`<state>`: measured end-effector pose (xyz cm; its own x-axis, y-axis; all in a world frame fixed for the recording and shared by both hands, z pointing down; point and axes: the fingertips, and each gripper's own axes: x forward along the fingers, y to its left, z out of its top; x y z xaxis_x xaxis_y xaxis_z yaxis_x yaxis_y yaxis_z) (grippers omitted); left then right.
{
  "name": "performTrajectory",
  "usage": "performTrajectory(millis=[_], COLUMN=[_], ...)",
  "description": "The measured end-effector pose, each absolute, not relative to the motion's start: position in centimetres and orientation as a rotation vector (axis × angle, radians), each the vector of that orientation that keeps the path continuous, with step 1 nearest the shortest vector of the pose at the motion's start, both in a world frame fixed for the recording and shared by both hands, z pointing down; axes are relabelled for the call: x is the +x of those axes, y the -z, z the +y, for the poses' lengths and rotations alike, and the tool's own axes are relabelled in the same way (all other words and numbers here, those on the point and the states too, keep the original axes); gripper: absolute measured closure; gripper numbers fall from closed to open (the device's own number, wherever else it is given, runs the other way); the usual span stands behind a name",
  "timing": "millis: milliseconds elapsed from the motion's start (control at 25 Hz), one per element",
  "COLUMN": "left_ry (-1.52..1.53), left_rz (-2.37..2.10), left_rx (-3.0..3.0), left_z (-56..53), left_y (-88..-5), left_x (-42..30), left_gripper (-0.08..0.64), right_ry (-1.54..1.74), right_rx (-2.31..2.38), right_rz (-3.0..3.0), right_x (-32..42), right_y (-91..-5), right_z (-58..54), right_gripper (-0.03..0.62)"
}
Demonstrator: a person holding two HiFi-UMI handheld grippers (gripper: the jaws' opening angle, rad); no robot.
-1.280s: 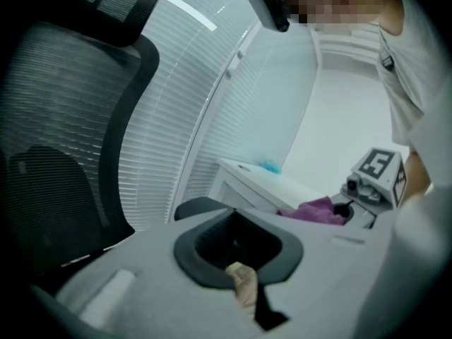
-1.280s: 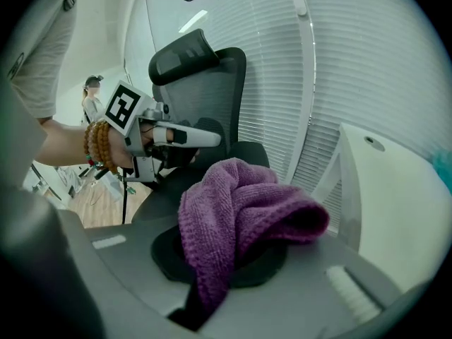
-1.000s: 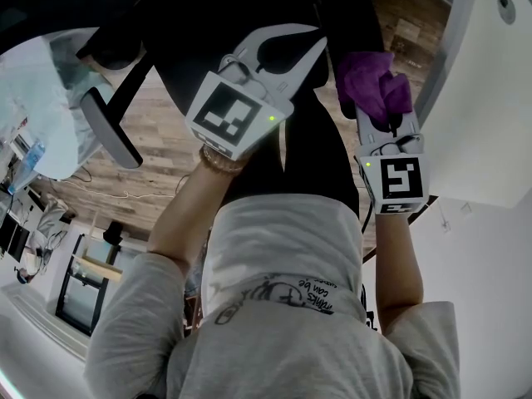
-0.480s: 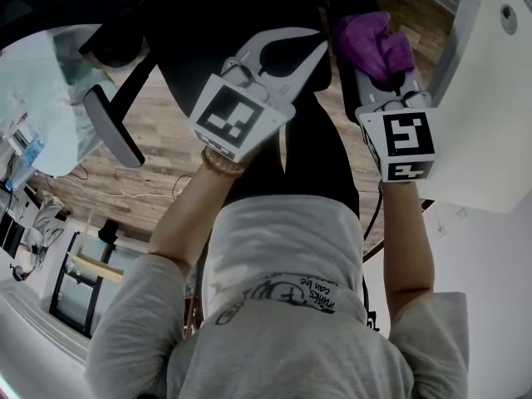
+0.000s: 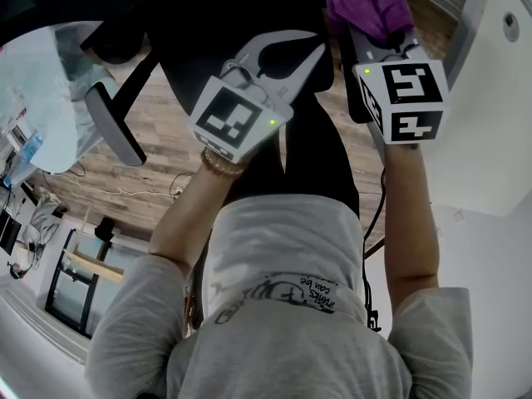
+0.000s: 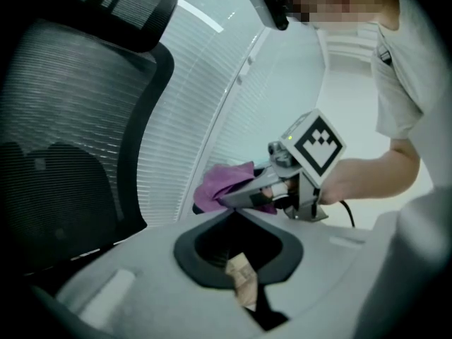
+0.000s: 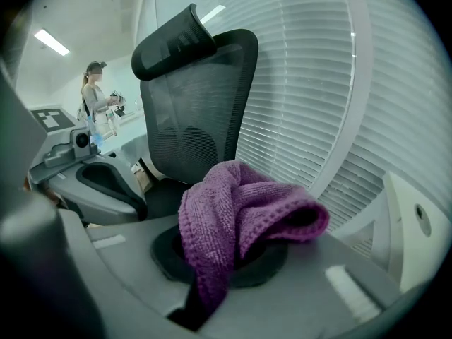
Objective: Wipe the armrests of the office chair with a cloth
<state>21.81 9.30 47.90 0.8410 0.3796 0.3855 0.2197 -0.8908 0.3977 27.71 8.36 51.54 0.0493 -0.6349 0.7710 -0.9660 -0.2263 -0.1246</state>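
Observation:
A black mesh office chair (image 7: 191,111) stands in front of me; its seat (image 5: 216,15) fills the top of the head view. My right gripper (image 5: 376,30) is shut on a bunched purple cloth (image 5: 366,2), held over the chair's right armrest (image 5: 347,77), a dark strip beside the gripper. In the right gripper view the cloth (image 7: 240,210) drapes over the jaws. My left gripper (image 5: 309,46) hovers over the seat, shut with nothing held. In the left gripper view its closed jaws (image 6: 233,212) point towards the cloth (image 6: 226,186). The left armrest (image 5: 112,127) sticks out at the left.
White window blinds (image 7: 318,83) run behind the chair. A pale round tabletop (image 5: 37,98) lies at the left and a white panel (image 5: 490,98) at the right, over wood flooring (image 5: 166,160). A person (image 7: 95,97) stands far off in the room.
My right gripper has carried the cloth forward along the right armrest, towards the top of the head view. The left gripper has hardly moved.

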Motion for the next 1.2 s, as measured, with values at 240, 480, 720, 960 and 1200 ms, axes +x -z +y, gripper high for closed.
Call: performTrajectory(millis=[240, 480, 720, 960, 1200], left_ry=[-0.654, -0.655, -0.644, -0.646, -0.648], left_rz=[0.453, 0.465, 0.473, 0.485, 0.496], left_rx=[2.682, 2.681, 2.685, 2.68, 2.676], left_z=[9.1, 9.2, 9.1, 9.4, 10.0], left_y=[-47.7, -47.8, -47.4, -47.5, -47.7], left_x=[22.0, 22.1, 22.6, 22.6, 22.8], left_gripper=[0.56, 0.56, 0.56, 0.56, 0.56], right_ry=[-1.01, -1.009, -1.026, -1.054, -1.083], right_rx=[1.907, 1.907, 1.909, 1.914, 1.98], right_rz=[-1.605, -1.592, -1.579, -1.562, -1.543], right_x=[27.7, 26.9, 25.5, 23.5, 21.6], right_y=[-51.5, -51.4, -51.2, -51.0, -50.9], right_z=[8.2, 9.4, 11.8, 15.0, 18.1], right_gripper=[0.558, 0.558, 0.558, 0.557, 0.558])
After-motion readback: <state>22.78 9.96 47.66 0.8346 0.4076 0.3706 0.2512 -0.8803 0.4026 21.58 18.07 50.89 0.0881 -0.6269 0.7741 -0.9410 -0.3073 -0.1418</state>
